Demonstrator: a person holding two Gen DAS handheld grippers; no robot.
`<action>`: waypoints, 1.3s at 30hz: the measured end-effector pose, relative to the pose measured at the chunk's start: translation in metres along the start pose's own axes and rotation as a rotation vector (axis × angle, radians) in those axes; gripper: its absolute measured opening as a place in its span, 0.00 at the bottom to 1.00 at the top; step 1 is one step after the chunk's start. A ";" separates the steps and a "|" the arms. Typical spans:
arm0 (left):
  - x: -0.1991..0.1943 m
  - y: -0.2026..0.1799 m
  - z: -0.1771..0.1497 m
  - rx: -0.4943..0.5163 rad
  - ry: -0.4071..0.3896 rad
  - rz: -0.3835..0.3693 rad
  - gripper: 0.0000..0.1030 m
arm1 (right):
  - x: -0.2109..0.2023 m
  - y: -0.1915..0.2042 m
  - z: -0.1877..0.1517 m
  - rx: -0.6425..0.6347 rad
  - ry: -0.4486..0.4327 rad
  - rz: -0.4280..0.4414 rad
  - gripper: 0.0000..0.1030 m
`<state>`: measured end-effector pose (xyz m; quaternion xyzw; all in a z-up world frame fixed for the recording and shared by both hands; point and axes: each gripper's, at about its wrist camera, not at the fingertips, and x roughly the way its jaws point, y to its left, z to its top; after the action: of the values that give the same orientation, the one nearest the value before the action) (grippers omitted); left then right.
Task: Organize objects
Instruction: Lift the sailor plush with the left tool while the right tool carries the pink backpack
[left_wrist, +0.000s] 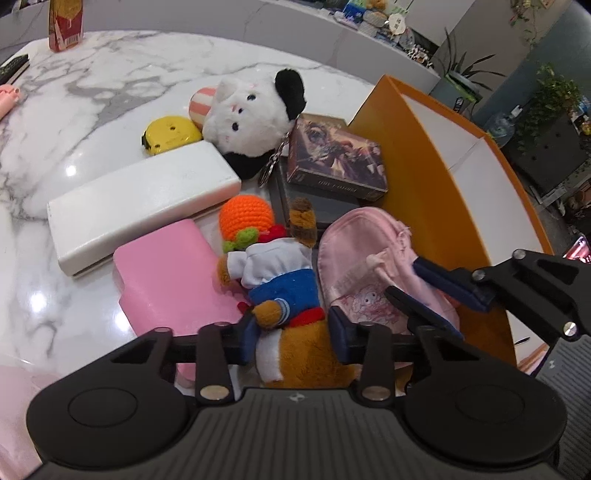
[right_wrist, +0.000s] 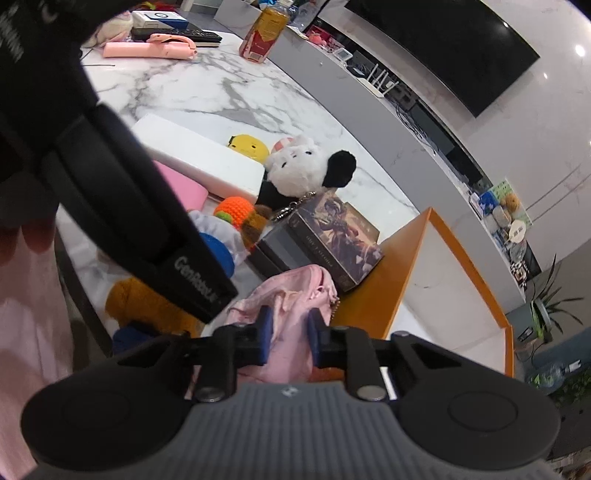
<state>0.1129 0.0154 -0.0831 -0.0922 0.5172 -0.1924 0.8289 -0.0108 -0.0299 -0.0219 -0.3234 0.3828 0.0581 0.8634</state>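
Progress looks early to me: the orange box (left_wrist: 424, 192) shows bare white floor and nothing inside as far as either wrist view reaches, while everything I'd count as clutter sits outside it on the marble table (left_wrist: 92, 92). My left gripper (left_wrist: 295, 332) has its pads on either side of the sailor plush (left_wrist: 280, 291), pressing its brown body, so I read it as clamped on that toy. My right gripper (right_wrist: 288, 332) is closed on the pink pouch (right_wrist: 291, 295), which lies just beside the box's near wall; the left view shows the same fingers pinching the pouch fabric. Left to sort, by my count: the panda plush (left_wrist: 251, 118), the card box (left_wrist: 336, 158) stacked on a darker box, the white case (left_wrist: 140, 203), the pink case (left_wrist: 166, 280), the yellow tape measure (left_wrist: 170, 134) and the orange crochet ball (left_wrist: 245, 218). Further back stand a red drink carton (right_wrist: 264, 31) and a pink tool (right_wrist: 147, 50); whether they belong to the job I can't tell
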 end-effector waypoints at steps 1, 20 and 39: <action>-0.002 0.000 0.000 0.005 -0.011 -0.007 0.35 | -0.001 0.001 0.000 -0.009 -0.008 -0.005 0.15; -0.096 -0.052 0.014 0.135 -0.279 -0.135 0.19 | -0.103 -0.052 -0.002 0.086 -0.217 -0.110 0.12; -0.011 -0.171 0.042 0.323 -0.109 -0.257 0.19 | -0.076 -0.139 -0.094 0.217 -0.025 -0.259 0.13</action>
<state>0.1080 -0.1377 0.0051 -0.0335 0.4179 -0.3717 0.8283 -0.0736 -0.1843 0.0558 -0.2741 0.3315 -0.0913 0.8981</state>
